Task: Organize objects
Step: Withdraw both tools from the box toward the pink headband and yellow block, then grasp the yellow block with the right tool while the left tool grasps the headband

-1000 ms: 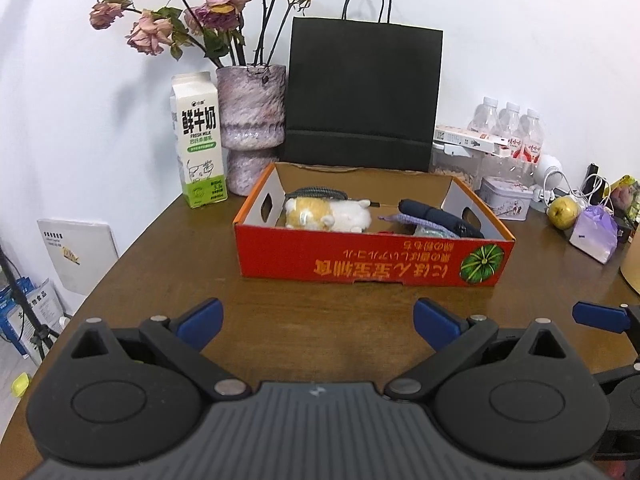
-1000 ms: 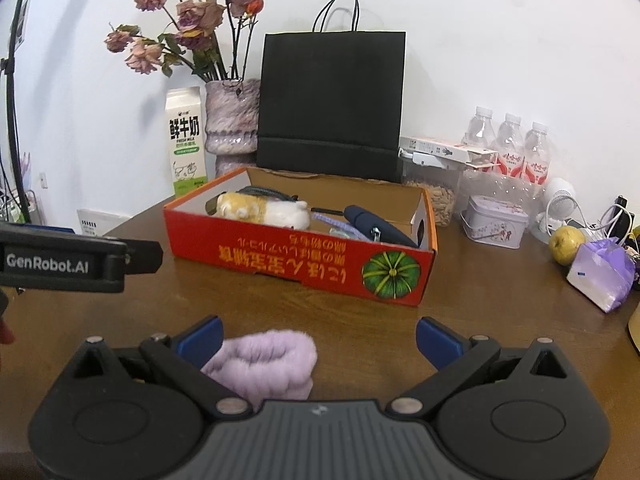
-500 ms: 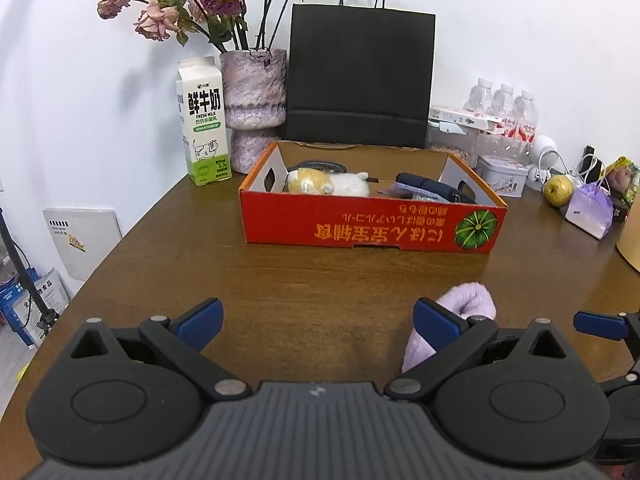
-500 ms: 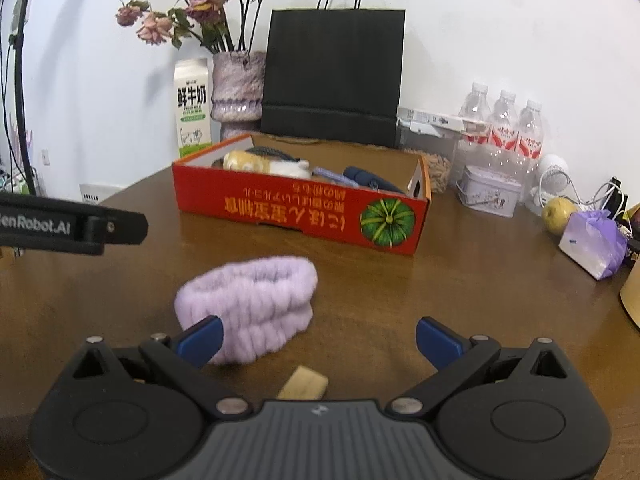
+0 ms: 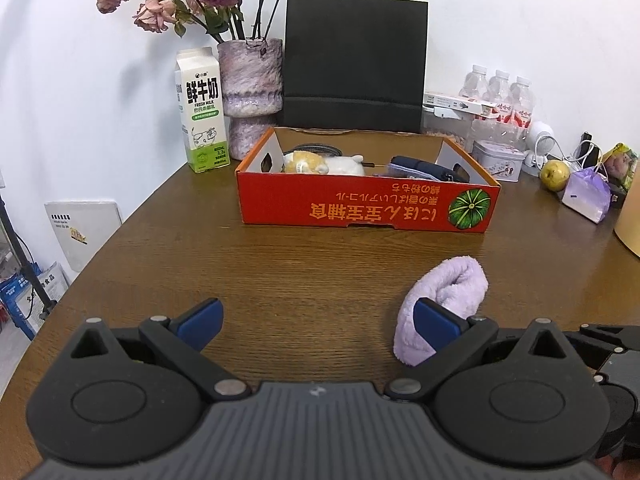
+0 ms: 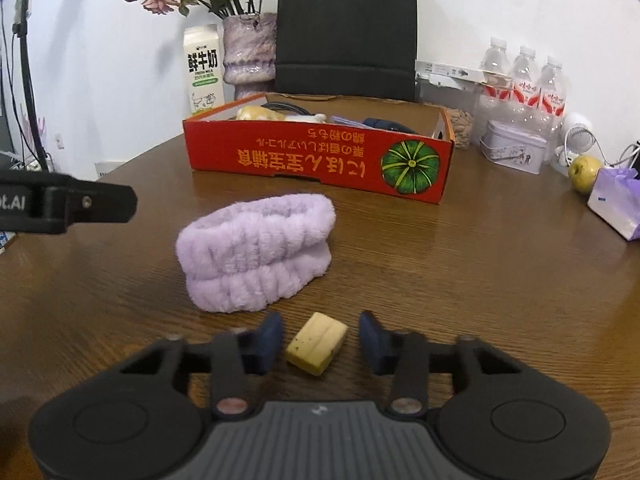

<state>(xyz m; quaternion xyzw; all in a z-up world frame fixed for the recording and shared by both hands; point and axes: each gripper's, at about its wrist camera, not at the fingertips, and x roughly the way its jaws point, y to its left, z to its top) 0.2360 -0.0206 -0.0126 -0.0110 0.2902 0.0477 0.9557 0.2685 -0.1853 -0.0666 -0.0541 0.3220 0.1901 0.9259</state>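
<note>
Jaws of the left gripper (image 5: 316, 316) are standing wide apart in the lower frame, gripping nothing, headband (image 5: 444, 308) lying lower right. Right gripper (image 6: 318, 338) jaws have just been closing around a yellow block (image 6: 316, 342), gaps still showing either side; red box (image 6: 320, 156) sitting upper centre.

The table (image 6: 460, 280) is brown wood with fine, plain grain and a soft sheen. On it, in front of the red box (image 6: 312, 164), the lilac headband (image 6: 256, 252) is thick, ribbed plush cloth, fluffy and matt. Nearer than the headband, the small yellow block (image 6: 316, 342) looks matt and slightly pitted. The red box is printed cardboard, smooth outside and raw brown inside. Behind the box, the black bag (image 5: 354, 64) is matt paper, and the vase (image 5: 250, 80) to its left has a rough, mottled surface. Right of the box, the bottles (image 6: 524, 80) are clear glossy plastic.
</note>
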